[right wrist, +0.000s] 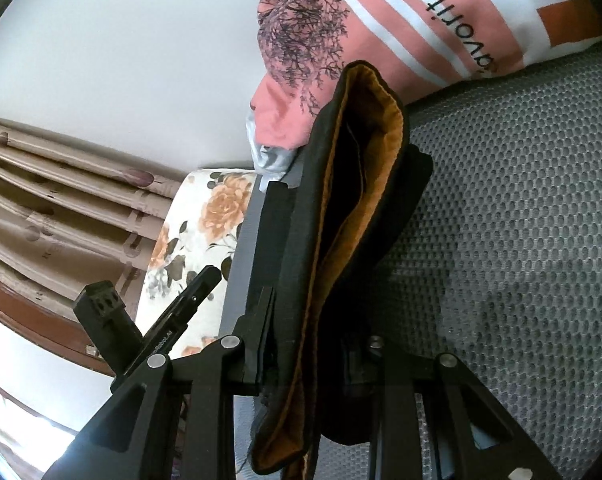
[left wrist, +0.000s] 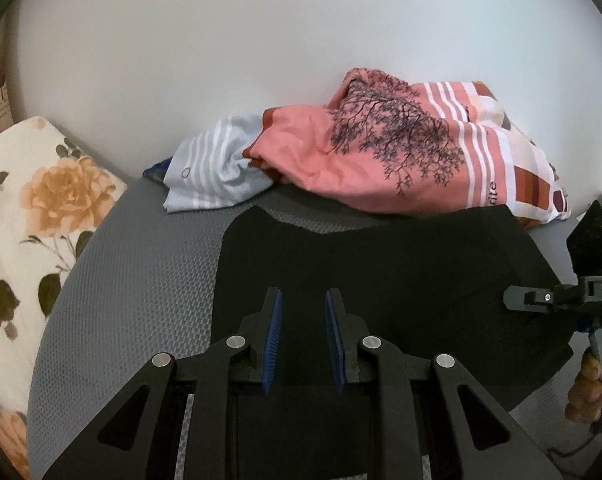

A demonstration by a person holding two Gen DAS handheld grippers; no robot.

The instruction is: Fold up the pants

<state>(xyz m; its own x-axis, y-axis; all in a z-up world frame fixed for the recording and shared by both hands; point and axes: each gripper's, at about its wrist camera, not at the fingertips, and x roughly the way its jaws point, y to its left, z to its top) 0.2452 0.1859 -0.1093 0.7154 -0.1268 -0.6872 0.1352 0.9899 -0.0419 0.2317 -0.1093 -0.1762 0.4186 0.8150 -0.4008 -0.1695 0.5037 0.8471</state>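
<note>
Black pants (left wrist: 381, 264) on the grey mat (left wrist: 141, 260), bunched waistband pinched in the right gripper (right wrist: 313, 320), left gripper (left wrist: 303, 312) narrowly parted above the cloth, grip unclear.

Grey textured mat (left wrist: 141, 248) covers the work surface, dimpled weave clear in right wrist view. At its back edge, vs plain white wall (left wrist: 261, 40), lies a crumpled pink cloth (left wrist: 313, 148) w/ dark tree print, white stripes, rust-colour blocks and part of a printed word. Touching it on the left: a bunched pale blue striped cloth (left wrist: 217, 172), w/ a bit of dark blue fabric just beside that. Floral cushion (left wrist: 33, 216), cream w/ orange roses and dark leaves, sits along mat's left side. Beige curtain (right wrist: 61, 200) w/ pleats and small dark motifs hangs beyond cushion, seen in right wrist view.
</note>
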